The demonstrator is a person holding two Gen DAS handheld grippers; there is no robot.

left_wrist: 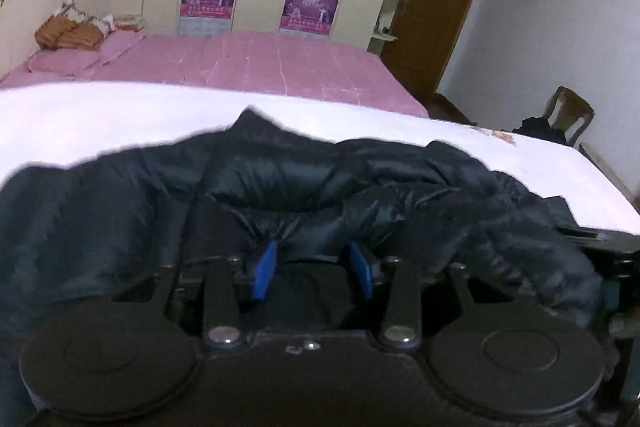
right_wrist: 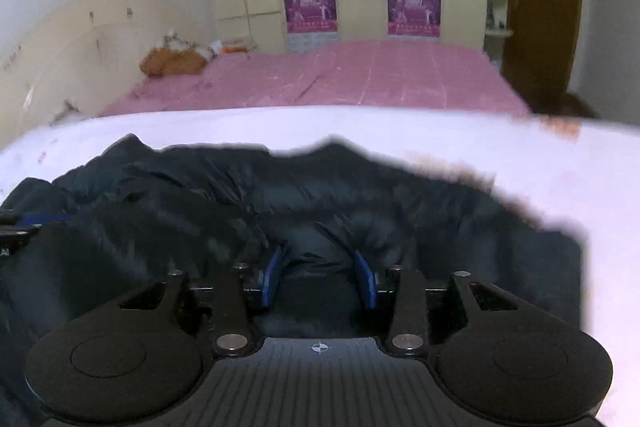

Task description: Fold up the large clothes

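Left wrist view: puffy, crumpled black quilted jacket bulging between both grippers' half-spread blue pads.

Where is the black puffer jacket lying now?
The black puffer jacket lies on the white sheet at the near end of the pink bed, directly before both grippers.

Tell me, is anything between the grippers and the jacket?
No, nothing visible. The jacket bulges between the pads of the left gripper and also of the right gripper; both sit directly on the fabric.
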